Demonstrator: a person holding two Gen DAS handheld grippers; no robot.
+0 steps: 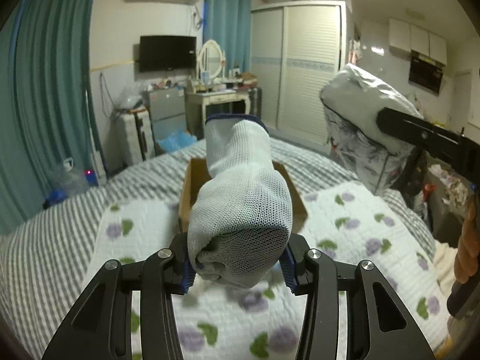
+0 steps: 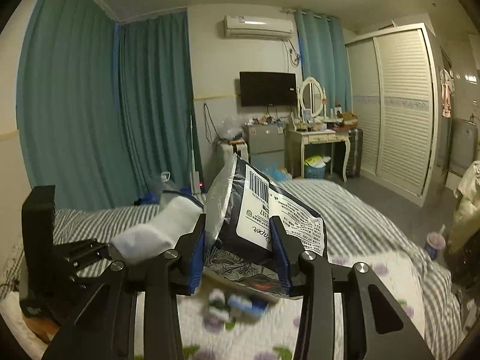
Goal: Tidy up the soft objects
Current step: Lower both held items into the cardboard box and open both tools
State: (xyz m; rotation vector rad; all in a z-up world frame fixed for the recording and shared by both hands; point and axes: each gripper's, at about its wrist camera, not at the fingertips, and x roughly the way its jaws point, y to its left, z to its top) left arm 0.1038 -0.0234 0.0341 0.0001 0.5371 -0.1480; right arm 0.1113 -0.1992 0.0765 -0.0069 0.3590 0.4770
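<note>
Left gripper (image 1: 238,265) clamps a white glove (image 1: 243,210) mid-frame, over the box (image 1: 192,186) on the bed (image 1: 60,240). Right gripper (image 2: 238,258) pinches a tissue pack (image 2: 261,219) at frame centre. Best lower the glove straight into the box before letting go (limp, may snag the rim). Label reads "Dapet", plus a barcode; the rest is too small.

Left claw (image 1: 238,265): fingers clamped on the bunched end of a white knit glove (image 1: 240,204), held raised above the bed (image 1: 54,210). Right claw (image 2: 240,258): fingers closed on a plastic-wrapped pack (image 2: 264,210), also raised above the bed, beside the left claw.
</note>
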